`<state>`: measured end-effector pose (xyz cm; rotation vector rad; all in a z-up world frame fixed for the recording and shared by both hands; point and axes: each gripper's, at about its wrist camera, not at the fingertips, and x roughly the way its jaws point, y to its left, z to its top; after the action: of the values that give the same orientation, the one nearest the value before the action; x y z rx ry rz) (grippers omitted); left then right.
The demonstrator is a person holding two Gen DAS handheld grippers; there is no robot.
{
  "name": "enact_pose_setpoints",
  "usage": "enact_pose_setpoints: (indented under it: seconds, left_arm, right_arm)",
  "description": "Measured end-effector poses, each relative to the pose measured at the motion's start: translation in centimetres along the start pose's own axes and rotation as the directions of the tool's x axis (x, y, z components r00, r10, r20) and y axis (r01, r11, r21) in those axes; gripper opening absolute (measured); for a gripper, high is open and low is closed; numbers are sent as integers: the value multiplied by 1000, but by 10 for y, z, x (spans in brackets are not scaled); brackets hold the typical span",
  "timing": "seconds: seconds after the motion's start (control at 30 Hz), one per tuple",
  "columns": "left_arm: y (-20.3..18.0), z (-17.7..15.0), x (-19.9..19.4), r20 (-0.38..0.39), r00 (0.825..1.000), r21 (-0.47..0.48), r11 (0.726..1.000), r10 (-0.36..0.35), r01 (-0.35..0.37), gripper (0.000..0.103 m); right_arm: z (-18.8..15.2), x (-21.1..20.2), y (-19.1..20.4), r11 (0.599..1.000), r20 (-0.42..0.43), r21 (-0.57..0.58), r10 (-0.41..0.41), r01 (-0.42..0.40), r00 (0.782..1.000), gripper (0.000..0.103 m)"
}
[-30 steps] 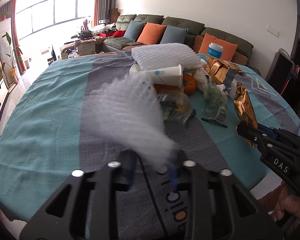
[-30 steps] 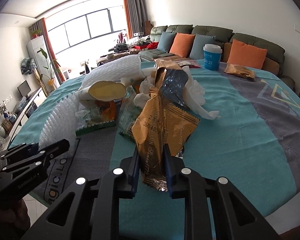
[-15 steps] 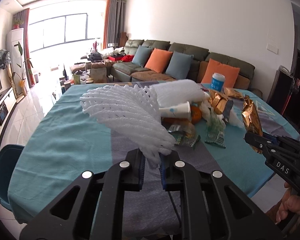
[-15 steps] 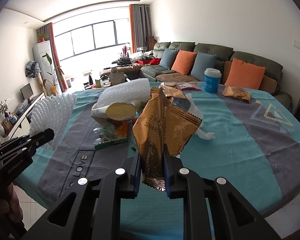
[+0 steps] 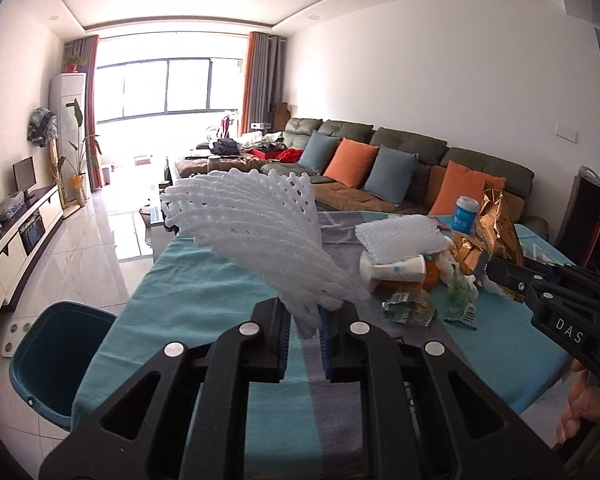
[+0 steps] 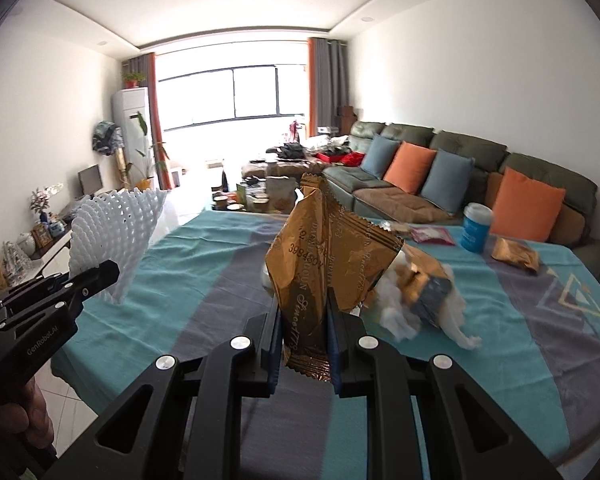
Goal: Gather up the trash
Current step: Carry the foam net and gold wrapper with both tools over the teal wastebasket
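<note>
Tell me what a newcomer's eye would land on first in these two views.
First, the white foam net, fanned out and pinched at its narrow end in the left hand-held gripper, lifted above the table. Next, the crinkled gold wrapper standing upright, clamped in the right hand-held gripper. Behind them, a heap of litter sits mid-table, and a dark teal bin waits on the floor at left.

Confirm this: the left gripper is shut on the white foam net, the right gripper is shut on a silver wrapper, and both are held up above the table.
One detail is wrong: the wrapper in the right gripper is gold, not silver, as the right wrist view shows. The rest stands: the left gripper is shut on the white foam net, and both are held up above the table.
</note>
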<state>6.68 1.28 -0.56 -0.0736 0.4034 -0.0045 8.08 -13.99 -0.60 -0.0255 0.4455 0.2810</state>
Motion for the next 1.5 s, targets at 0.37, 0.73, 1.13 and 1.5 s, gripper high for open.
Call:
enact_pose_setpoints:
  seconds: [0.37,0.73,1.13,1.5]
  left_arm:
    - [84,0,-41,40,976,-96,973,212,-208,13]
    - [171,-12,-68,-10,913,-148,902,408,-405,13]
    - [244,-46,-50,-170,865,-188,846,473,-499,13]
    - [291,-83,-5,-330,867,-275,840,374,-467,13]
  right_arm:
    - [40,32,91,961,23,-136,246,-241,969,17]
    - [59,65,198,849,-78,-245,464,-469,882,17]
    - [56,114,282,749,-295,-235,552,-619,780,18]
    - [33,164,347,671,-557,-200,522,-714,646,18]
